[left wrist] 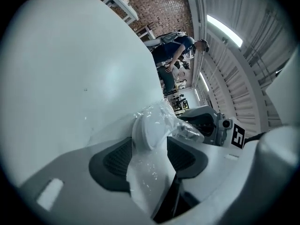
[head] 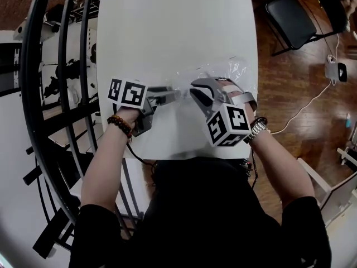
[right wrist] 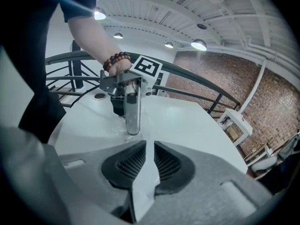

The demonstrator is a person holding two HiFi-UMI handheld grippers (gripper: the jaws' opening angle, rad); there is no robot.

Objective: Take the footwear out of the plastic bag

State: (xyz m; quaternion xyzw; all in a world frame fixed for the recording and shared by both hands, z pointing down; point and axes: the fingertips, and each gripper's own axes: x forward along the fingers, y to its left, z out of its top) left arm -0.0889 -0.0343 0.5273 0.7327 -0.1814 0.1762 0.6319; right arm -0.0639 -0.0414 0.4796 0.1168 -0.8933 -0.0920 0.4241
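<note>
A white slipper [left wrist: 147,130], still wrapped in crinkled clear plastic bag [head: 226,71], lies near the front edge of the white table [head: 173,32]. My left gripper [head: 174,95] points right at it. In the left gripper view, this gripper [left wrist: 150,142] has its jaws wide apart, and the slipper's end and some bag film sit between the pads. My right gripper [head: 196,94] comes in from the right, facing the left one. Its jaws [right wrist: 149,144] are nearly together and pinch a thin white edge of the slipper [right wrist: 143,182].
A black curved railing [head: 56,94] runs along the table's left side. A black chair [head: 290,18] and a white device on a cable [head: 334,68] are on the wooden floor to the right. A person [left wrist: 173,55] stands far behind.
</note>
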